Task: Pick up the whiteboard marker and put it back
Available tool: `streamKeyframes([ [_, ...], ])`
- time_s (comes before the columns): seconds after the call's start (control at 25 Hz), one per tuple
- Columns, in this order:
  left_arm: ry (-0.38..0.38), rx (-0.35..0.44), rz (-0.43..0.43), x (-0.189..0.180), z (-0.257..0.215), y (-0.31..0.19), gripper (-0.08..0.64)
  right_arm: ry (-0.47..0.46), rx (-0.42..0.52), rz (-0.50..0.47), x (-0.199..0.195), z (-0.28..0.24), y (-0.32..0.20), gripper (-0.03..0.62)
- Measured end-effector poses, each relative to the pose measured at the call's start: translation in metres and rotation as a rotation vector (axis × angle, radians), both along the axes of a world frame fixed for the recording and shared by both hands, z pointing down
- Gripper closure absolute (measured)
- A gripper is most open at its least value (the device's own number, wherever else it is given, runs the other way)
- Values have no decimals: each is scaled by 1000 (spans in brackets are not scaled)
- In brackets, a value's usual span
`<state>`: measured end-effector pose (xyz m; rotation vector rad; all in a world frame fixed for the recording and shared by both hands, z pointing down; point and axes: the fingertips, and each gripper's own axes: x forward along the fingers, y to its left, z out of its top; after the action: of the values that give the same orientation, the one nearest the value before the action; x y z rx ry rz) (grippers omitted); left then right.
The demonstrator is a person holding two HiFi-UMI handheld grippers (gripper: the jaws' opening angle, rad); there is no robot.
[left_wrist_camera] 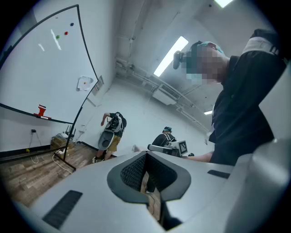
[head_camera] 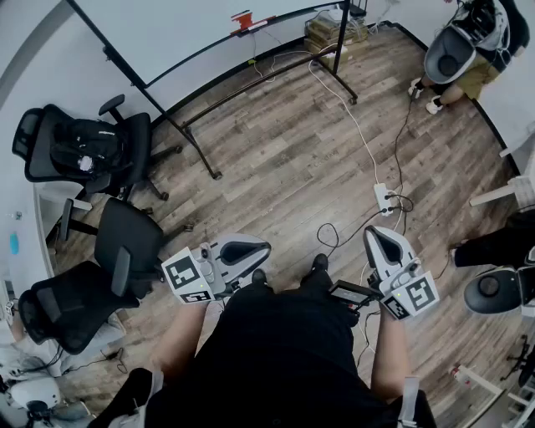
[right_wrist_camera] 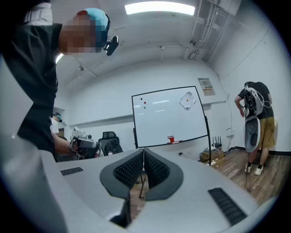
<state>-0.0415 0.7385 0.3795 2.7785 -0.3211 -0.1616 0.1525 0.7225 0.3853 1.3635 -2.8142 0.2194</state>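
Observation:
The whiteboard [head_camera: 192,25] stands on its black frame at the far side of the room. A red block [head_camera: 242,18] sits on its ledge with a thin pale stick beside it, too small to tell as a marker. The board also shows in the left gripper view [left_wrist_camera: 41,68] and in the right gripper view [right_wrist_camera: 168,116]. My left gripper [head_camera: 266,247] is held at waist height, shut and empty, its tips meeting [left_wrist_camera: 146,154]. My right gripper [head_camera: 373,231] is also shut on nothing [right_wrist_camera: 143,150]. Both are several steps from the board.
Black office chairs [head_camera: 84,150] [head_camera: 125,242] crowd the left side. A power strip [head_camera: 384,199] and cables lie on the wood floor ahead. Boxes [head_camera: 330,29] sit under the board. One person [head_camera: 460,50] stands at the far right, another [head_camera: 501,247] close on my right.

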Motion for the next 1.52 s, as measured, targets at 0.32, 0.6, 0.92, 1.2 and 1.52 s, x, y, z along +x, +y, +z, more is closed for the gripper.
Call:
streamKeyframes([
  [0.32,52,-72,69,-92,20,38,548,-10,-38,-61,-133,9,47,572],
  [0.6,62,-77,166,-97,22,49,548,-124,-124,-95,-173,17,70,572],
  [0.92,82,-90,255,-102,30,74,549,-98,-239,-204,-236,60,85,572],
  [1.2,65,-89,252,-112,28,58,549,-74,-254,-189,-233,59,72,572],
  [1.52,85,-95,275,-100,29,48,549,-70,-263,-175,-221,60,59,572],
])
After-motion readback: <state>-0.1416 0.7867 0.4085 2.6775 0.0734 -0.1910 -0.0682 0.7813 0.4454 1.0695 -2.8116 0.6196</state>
